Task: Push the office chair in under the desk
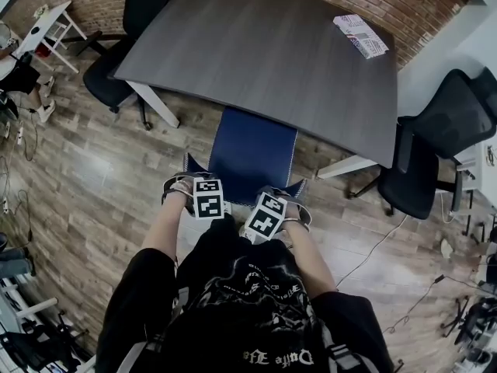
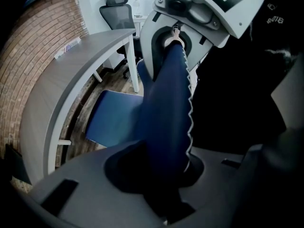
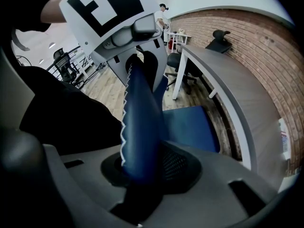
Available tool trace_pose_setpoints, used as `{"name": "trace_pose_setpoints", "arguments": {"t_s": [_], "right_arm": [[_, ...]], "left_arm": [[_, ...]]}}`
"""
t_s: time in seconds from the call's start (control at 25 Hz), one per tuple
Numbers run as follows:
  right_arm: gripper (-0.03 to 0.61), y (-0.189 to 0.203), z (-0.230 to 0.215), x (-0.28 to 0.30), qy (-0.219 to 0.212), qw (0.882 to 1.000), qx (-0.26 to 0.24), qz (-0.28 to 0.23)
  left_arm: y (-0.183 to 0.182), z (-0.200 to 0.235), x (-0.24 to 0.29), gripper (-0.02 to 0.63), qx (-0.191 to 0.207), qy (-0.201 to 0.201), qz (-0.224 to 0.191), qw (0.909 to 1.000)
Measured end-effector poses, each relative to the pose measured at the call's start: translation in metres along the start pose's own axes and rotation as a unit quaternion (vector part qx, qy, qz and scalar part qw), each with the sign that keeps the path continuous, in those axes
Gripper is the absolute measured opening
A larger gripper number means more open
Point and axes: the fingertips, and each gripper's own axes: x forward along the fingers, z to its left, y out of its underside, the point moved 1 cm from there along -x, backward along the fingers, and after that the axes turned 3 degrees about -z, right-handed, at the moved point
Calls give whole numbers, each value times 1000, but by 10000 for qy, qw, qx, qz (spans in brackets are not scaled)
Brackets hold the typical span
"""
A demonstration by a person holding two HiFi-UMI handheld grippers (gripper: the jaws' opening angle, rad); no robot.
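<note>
The blue office chair has its seat partly under the near edge of the dark grey desk. Its backrest's top edge lies just in front of me, with white zigzag stitching. My left gripper and right gripper point down side by side, each shut on that top edge. In the left gripper view the backrest runs up between the jaws of the left gripper to the right gripper. In the right gripper view the backrest fills the gap of the right gripper.
A black office chair stands by the desk's right end, another at its far left. A printed packet lies on the desk's far right corner. White desk legs flank the seat. Cables trail over the wooden floor; a brick wall is behind.
</note>
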Motion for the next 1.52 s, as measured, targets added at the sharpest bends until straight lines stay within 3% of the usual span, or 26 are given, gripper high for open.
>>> {"name": "trace_pose_setpoints", "arguments": {"t_s": [1.12,1.52], "right_arm": [[103,-13,-17,0,47,9999,83,-59],[98,-16,-27,6,167,9998,80,49]], "left_arm": [[4,21,-6,101,343,90,-59,9994],[6,35,-3,94,314,-78,-53,9995]]}}
